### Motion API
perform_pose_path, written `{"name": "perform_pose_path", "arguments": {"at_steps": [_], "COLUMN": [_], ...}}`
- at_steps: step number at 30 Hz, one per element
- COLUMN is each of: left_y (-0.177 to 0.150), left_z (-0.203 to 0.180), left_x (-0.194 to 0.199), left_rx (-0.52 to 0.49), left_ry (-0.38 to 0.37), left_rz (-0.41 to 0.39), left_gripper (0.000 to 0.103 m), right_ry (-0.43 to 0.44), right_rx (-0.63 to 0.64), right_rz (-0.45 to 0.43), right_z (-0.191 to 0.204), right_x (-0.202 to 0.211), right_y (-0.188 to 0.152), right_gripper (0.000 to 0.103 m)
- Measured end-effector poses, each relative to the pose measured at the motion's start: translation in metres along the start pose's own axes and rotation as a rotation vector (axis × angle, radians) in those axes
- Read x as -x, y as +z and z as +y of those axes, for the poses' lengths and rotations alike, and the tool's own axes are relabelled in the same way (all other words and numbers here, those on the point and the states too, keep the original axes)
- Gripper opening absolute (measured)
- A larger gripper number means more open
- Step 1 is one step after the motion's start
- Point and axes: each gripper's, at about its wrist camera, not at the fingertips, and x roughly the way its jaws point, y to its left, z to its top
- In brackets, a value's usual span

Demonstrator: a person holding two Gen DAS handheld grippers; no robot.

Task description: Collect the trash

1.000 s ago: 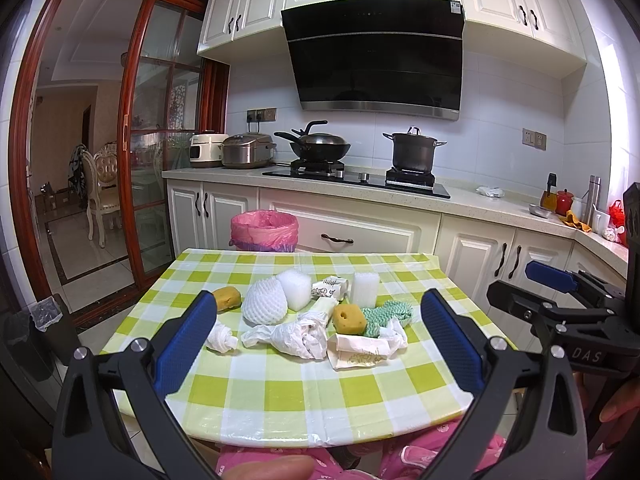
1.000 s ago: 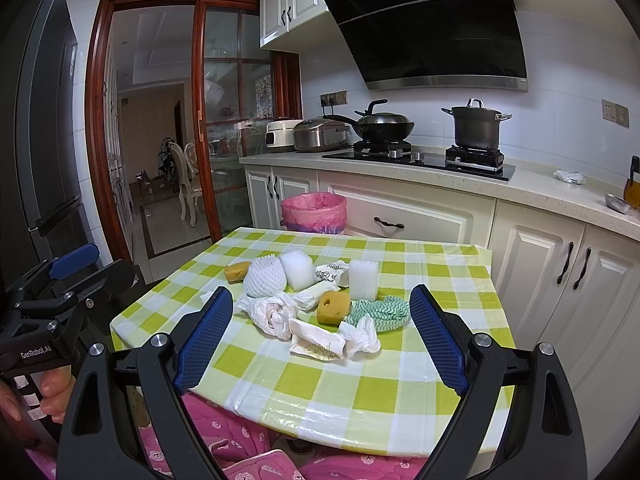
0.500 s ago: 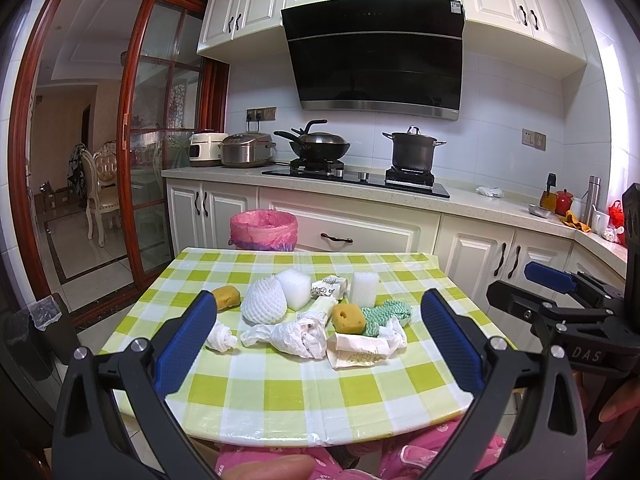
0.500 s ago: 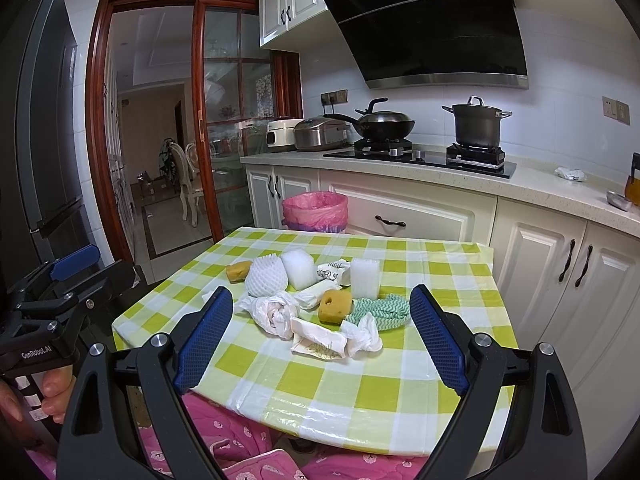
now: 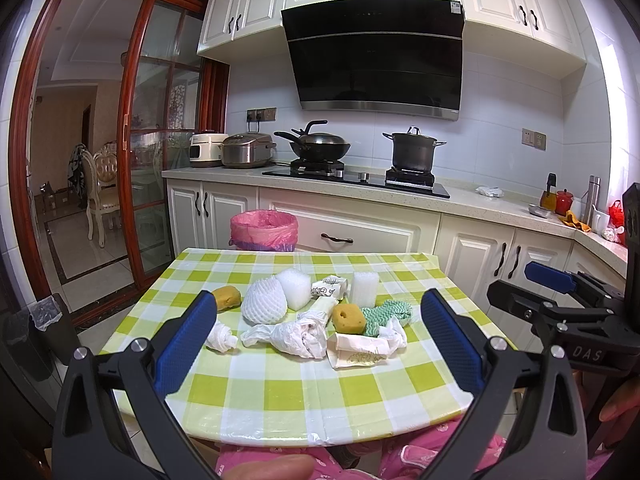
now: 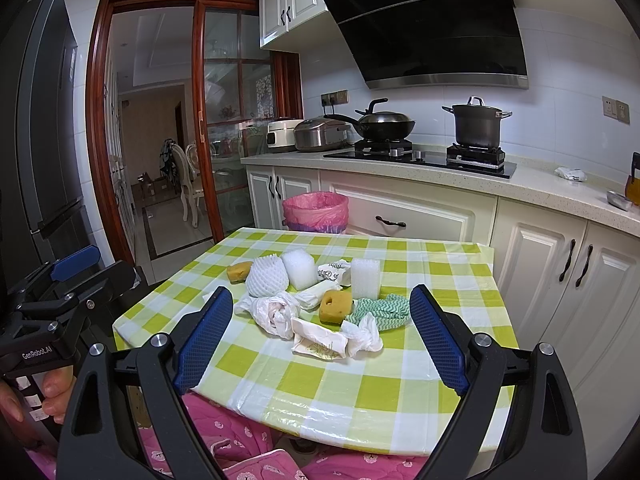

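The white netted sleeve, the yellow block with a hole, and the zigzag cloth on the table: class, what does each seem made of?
Netted sleeve: looks like soft white foam mesh, matte, with a diamond lattice. Yellow block: probably sponge, with a porous, dull surface. Zigzag cloth: seems a thin green-and-white textile, limp and crumpled; woven or non-woven cannot be told.

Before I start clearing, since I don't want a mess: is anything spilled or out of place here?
Nothing is spilled. The odd part is the litter heaped mid-table: crumpled tissues, a plastic bag, foam blocks, sponges and a fruit net. The pink-lined bin stands upright beyond the far edge.
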Motion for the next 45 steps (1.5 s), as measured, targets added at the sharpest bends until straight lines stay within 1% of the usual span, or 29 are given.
{"name": "perform_pose_path", "arguments": {"at_steps": [26,31,34,36,37,39,41,43,45], "left_y": [0.0,0.001,0.001,0.001,0.0,-0.002,-0.004,-0.007,-0.012], "left_z": [0.0,0.0,-0.001,0.003,0.004,0.007,0.012,0.021,0.034], "left_x": [0.0,-0.002,-0.003,-0.003,-0.005,-0.014,-0.028,-0.045,-0.065], "left_rx": [0.004,0.007,0.004,-0.002,-0.003,0.008,0.022,0.049,0.1], "left_ry": [0.001,-0.001,-0.016,-0.009,-0.004,0.01,0.012,0.021,-0.004], "left_rz": [0.001,0.009,0.01,0.014,0.018,0.035,0.069,0.115,0.176], "left_gripper": [0.099,0.099,0.099,0.099,0.099,0.099,0.099,0.099,0.099], "right_ry": [0.002,-0.002,-0.003,-0.007,-0.012,-0.01,-0.006,-0.019,-0.018], "right_rx": [-0.007,-0.027,-0.033,-0.032,-0.03,-0.04,-0.051,-0.052,-0.061], "right_rz": [0.003,0.015,0.022,0.028,0.036,0.06,0.09,0.115,0.129], "right_z": [-0.004,-0.004,-0.012,-0.006,-0.006,-0.02,-0.019,-0.019,-0.022], "right_x": [-0.001,-0.005,-0.006,-0.014,-0.02,-0.031,-0.045,-0.059,-0.07], "right_y": [-0.001,-0.001,-0.001,-0.006,-0.008,-0.008,-0.013,-0.016,-0.018], "right_gripper": [0.085,0.085,0.085,0.085,0.085,0.085,0.085,0.085,0.085]}}
